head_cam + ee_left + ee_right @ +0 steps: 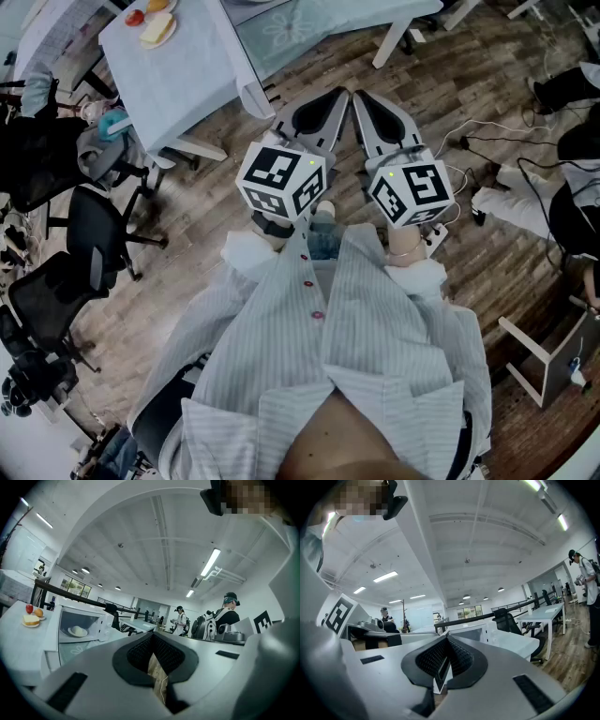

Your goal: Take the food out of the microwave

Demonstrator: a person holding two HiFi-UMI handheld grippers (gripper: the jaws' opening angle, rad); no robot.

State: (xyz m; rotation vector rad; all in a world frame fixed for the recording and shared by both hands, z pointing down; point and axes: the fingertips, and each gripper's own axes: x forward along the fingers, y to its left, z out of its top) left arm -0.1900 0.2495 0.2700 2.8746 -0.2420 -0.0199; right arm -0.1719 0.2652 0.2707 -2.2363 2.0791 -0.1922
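A plate (pixel 32 619) of snacks sits at the bench's (pixel 16 641) left corner. Right of it, the food (pixel 78 631) lies inside the open microwave (pixel 101 620), well apart from both tongs. Left tongs (pixel 153 644) and right tongs (pixel 446 644) are closed tight, holding nothing.

Bare brown wooden floor (pixel 422 84) lies clear ahead of you, up to the white counter (pixel 178 84). Black office chairs (pixel 98 234) crowd your left; white and black cables (pixel 487 127) trail on your right. The white microwave (pixel 101 620) stands open, its glass door (pixel 77 651) folded down in front
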